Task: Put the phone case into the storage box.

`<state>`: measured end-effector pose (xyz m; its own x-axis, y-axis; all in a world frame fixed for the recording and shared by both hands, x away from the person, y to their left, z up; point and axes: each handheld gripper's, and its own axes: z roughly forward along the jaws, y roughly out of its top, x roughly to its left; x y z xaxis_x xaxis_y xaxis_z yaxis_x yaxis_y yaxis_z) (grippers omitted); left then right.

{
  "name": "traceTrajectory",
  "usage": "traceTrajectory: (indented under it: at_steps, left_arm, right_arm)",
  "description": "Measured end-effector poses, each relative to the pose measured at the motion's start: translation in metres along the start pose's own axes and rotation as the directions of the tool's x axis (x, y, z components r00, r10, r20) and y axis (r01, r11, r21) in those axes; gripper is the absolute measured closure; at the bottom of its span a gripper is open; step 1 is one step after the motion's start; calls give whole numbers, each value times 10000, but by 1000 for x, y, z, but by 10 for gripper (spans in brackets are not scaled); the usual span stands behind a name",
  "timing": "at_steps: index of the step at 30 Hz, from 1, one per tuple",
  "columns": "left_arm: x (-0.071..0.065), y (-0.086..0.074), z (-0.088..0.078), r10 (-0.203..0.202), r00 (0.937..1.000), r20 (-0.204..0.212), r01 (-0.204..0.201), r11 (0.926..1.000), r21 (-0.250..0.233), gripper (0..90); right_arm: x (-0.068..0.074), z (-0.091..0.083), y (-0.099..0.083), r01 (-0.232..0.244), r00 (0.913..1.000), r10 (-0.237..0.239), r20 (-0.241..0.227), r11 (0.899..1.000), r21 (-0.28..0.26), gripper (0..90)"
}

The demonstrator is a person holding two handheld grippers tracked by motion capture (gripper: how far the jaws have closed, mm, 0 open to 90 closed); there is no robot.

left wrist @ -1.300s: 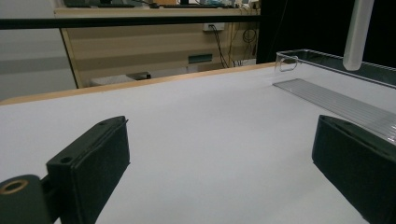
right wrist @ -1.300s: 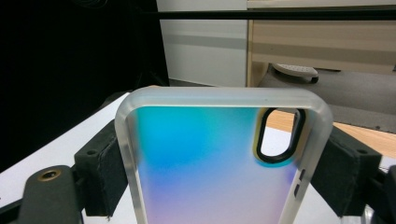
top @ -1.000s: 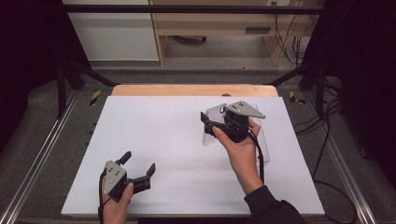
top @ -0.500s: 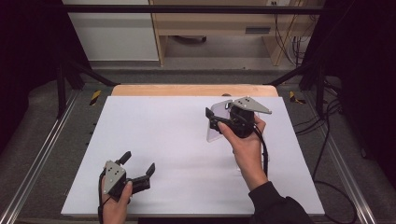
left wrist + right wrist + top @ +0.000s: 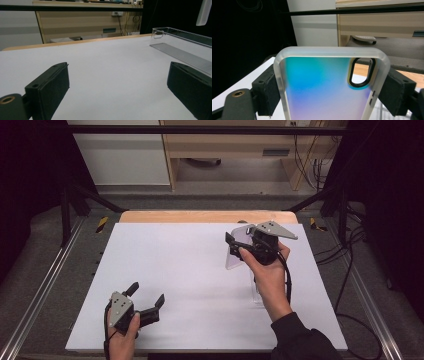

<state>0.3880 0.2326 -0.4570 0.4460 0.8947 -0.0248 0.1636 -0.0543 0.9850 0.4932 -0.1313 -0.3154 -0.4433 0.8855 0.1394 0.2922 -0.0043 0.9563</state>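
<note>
White worktop [image 5: 190, 270] under dim light, wooden strip along its far edge, pale cabinet and cabling behind, dark drapes to both sides. Clear plastic tray [image 5: 185, 45], long and shallow, lying beyond and to one side of the left gripper's [image 5: 145, 306] jaws; in the high view partly hidden beneath the right forearm. Phone case [image 5: 329, 87], frosted rim with an iridescent blue-to-violet back and an oval camera cut-out, upright between the jaws of the right gripper [image 5: 240, 251], clamped by its two long sides, lifted off the sheet and above the tray's far end. Left gripper low near the front edge, jaws wide apart, nothing between them.

Step in hand, by the look of it: carrying the case, probably toward the tray. Next move likely calls for tilting the case flat, lining it up between the tray's walls, lowering, then easing the jaws apart. Nothing across the path; tray's thin transparent wall easy to misjudge and clip.
</note>
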Motion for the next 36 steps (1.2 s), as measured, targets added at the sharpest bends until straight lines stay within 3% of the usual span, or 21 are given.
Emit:
traceTrajectory:
  at_steps: [10,23,27,31,34,36]
  left_arm:
    - [0,0,1,18,10000,40,-18,10000,20,37]
    - [3,-3,3,-89,10000,38,89,9999,102,37]
    - [5,-4,3,-223,9997,31,222,9997,120,37]
    - [2,-2,1,-140,9997,175,139,9999,67,37]
    - [0,-2,2,-122,9997,207,121,9999,7,37]
    - [0,-2,3,99,9997,222,-101,9999,79,37]
  right_arm:
    - [-17,-6,13,-141,9996,144,256,9998,-135,175]
    - [-56,-1,37,151,9926,-140,1207,9998,-88,175]
    - [-69,8,39,190,9863,-163,1642,9997,-152,176]
    - [-79,18,34,610,9679,-557,2452,9980,-143,176]
    - [-84,24,30,738,9622,-687,2635,9972,-94,176]
    - [-93,33,26,713,9590,-673,2751,9974,-44,177]
